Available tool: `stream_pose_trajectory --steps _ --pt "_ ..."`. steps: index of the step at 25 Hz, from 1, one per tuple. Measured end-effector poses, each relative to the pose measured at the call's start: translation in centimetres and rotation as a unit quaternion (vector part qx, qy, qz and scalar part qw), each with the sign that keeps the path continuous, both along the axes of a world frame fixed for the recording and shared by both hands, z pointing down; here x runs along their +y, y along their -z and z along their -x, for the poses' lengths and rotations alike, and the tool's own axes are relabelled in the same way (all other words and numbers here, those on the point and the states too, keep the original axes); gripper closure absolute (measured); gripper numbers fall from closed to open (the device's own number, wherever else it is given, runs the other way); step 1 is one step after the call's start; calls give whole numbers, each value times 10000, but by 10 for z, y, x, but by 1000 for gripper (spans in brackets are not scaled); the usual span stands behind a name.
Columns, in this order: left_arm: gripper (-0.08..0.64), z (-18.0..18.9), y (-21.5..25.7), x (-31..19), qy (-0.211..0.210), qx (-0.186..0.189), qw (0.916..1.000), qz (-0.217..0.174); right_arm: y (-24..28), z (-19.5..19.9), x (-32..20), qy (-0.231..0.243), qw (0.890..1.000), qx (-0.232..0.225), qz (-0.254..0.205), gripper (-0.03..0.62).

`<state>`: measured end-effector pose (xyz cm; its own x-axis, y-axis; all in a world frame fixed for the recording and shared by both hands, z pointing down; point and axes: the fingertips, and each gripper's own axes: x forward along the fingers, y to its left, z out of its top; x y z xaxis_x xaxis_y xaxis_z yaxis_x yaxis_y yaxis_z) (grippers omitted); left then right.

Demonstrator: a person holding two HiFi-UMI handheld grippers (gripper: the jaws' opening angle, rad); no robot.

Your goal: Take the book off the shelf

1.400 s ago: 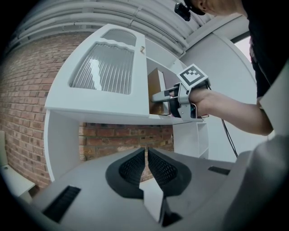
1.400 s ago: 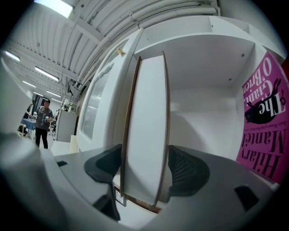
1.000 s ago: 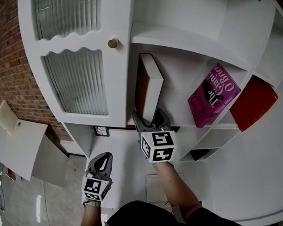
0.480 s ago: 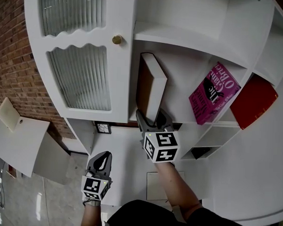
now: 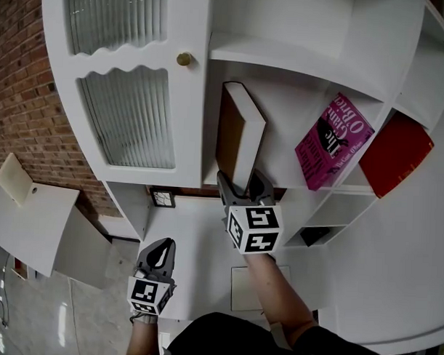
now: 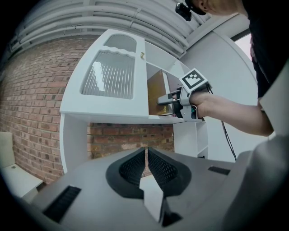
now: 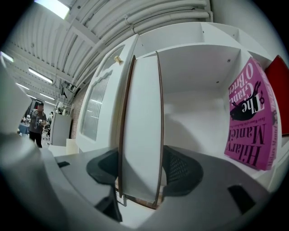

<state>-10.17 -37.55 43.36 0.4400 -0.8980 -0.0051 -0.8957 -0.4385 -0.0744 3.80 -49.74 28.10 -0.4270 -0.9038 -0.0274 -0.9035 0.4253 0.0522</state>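
Note:
A thick brown-covered book (image 5: pixel 242 134) with white page edges stands in the open white shelf (image 5: pixel 297 103), leaning a little. My right gripper (image 5: pixel 241 182) is at its lower near end, one pad against each cover, shut on it. In the right gripper view the book (image 7: pixel 141 131) fills the gap between the jaws of the right gripper (image 7: pixel 141 169). My left gripper (image 5: pixel 160 255) hangs low and to the left, away from the shelf, shut and holding nothing. The left gripper view shows the left gripper (image 6: pixel 146 155) pointing towards the cabinet, with the book (image 6: pixel 156 88) far ahead.
A pink paperback (image 5: pixel 334 141) leans at the right of the same compartment, and a red book (image 5: pixel 397 151) stands in the one beyond. Left of the brown book is a cabinet door with ribbed glass (image 5: pixel 129 119) and a brass knob (image 5: pixel 184 59). A brick wall (image 5: pixel 20 115) lies further left.
My right gripper's jaws have come in onto the brown book's covers. Book and gripper have shifted slightly to the right. The left gripper has stayed where it was.

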Motion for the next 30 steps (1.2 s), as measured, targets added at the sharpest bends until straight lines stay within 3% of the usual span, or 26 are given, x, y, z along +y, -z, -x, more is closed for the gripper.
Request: stream_pose_trajectory --steps 8,17,30 --pt "549 6 -3 -5 58 20 10000 13 1 3 -11 -290 9990 298 -148 327" --pt "549 19 -4 -5 201 60 9998 14 2 0 -15 -496 9986 53 -201 345" --pt "549 28 -2 38 207 51 9998 -24 3 -4 33 -595 9975 -80 -362 365"
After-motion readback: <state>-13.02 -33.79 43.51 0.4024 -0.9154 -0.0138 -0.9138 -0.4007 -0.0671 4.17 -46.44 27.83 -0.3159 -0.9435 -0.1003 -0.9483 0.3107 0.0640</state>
